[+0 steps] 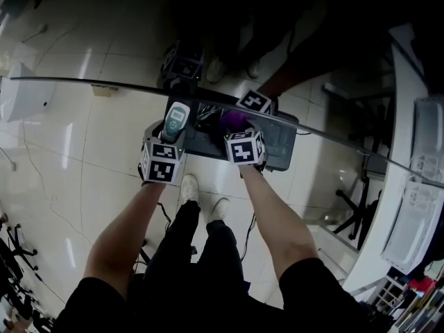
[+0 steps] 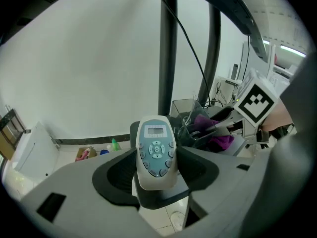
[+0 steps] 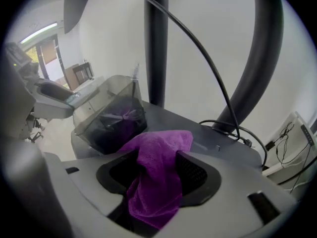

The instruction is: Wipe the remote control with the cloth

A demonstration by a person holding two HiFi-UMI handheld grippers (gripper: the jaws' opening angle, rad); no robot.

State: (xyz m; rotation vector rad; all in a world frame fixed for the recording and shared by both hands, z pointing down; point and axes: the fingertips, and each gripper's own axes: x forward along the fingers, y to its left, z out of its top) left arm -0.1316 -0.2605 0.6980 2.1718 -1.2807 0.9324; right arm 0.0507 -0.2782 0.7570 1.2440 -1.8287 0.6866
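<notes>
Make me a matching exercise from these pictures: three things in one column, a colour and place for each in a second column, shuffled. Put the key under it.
Things
1. remote control
2. cloth
3. plastic box

Descriptions
A. see-through, standing on the grey surface
B. white with blue-grey buttons, clamped in the left gripper
C. purple, draped between the open jaws of the right gripper

Pairs: 1-B, 2-C, 3-A
</notes>
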